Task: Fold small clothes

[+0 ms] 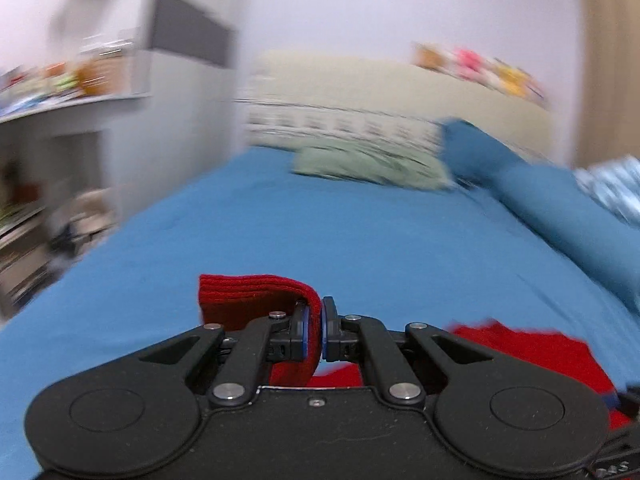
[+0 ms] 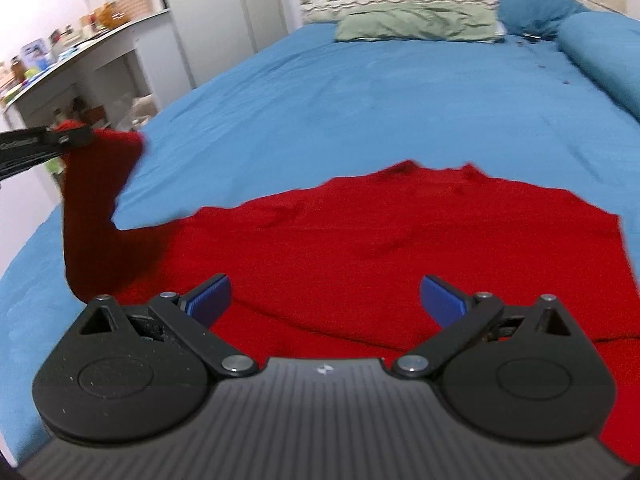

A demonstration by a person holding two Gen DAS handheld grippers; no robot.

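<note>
L gripper point(image 1: 315, 330) clamps red sweater point(image 2: 360, 248) sleeve cuff point(image 1: 256, 294), lifted at 9 o'clock; R gripper point(image 2: 325, 300) wide, empty. Next I'd carry sleeve across body.

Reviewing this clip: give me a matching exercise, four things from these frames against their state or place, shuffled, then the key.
1. left gripper
2. right gripper
3. red sweater
4. green pillow

a. spread on the blue sheet, one sleeve lifted
b. open, above red fabric
c. at the far end of the bed
d. shut on a red sleeve cuff

Pairs: 1-d, 2-b, 3-a, 4-c
</note>
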